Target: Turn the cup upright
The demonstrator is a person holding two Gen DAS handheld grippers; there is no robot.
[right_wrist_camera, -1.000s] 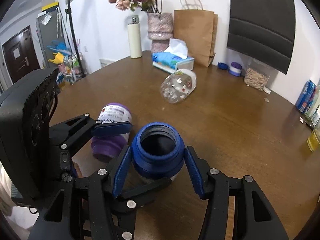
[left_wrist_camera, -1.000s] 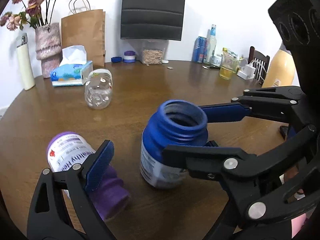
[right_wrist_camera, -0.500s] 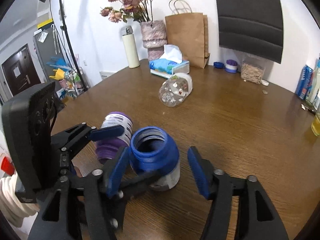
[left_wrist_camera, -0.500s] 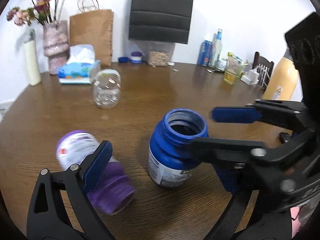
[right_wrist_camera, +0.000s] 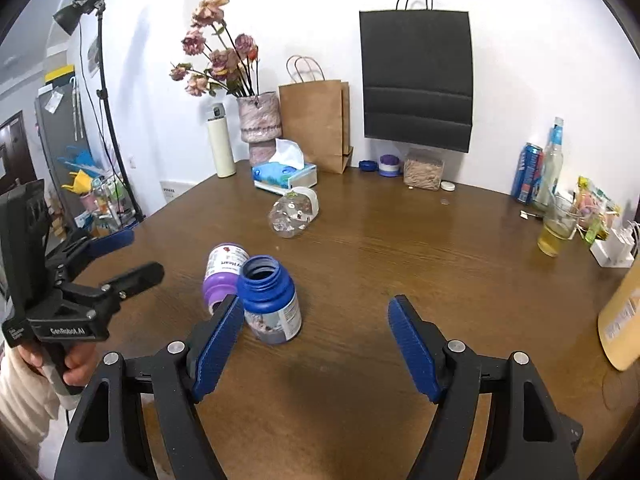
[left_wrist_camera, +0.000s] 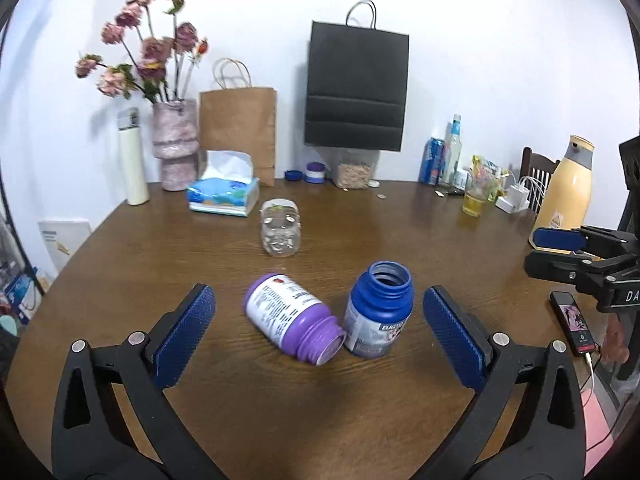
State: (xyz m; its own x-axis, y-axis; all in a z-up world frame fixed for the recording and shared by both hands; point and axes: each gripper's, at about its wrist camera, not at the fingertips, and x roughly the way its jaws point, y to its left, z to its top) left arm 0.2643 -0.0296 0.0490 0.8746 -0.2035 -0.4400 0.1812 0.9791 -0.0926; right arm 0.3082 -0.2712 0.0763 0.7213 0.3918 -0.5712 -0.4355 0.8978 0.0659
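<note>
A blue bottle point(left_wrist_camera: 378, 312) stands upright with its mouth open on the brown table point(left_wrist_camera: 400, 220); it also shows in the right wrist view point(right_wrist_camera: 270, 300). A purple bottle point(left_wrist_camera: 292, 318) lies on its side against it, as the right wrist view point(right_wrist_camera: 224, 274) also shows. A clear jar point(left_wrist_camera: 280, 232) lies on its side farther back. My left gripper point(left_wrist_camera: 318, 334) is open and empty, pulled back in front of both bottles. My right gripper point(right_wrist_camera: 316, 336) is open and empty, just right of the blue bottle.
A tissue box point(left_wrist_camera: 224, 196), vase with flowers point(left_wrist_camera: 174, 140), thermos point(left_wrist_camera: 132, 156) and paper bags point(left_wrist_camera: 240, 128) line the far edge. A glass of yellow drink point(left_wrist_camera: 474, 198), cans, a yellow jug point(left_wrist_camera: 568, 184) and a phone point(left_wrist_camera: 574, 324) sit at the right.
My right gripper let go of the blue bottle, which stays upright, and drew back. My left gripper also pulled back and up from the purple bottle.
</note>
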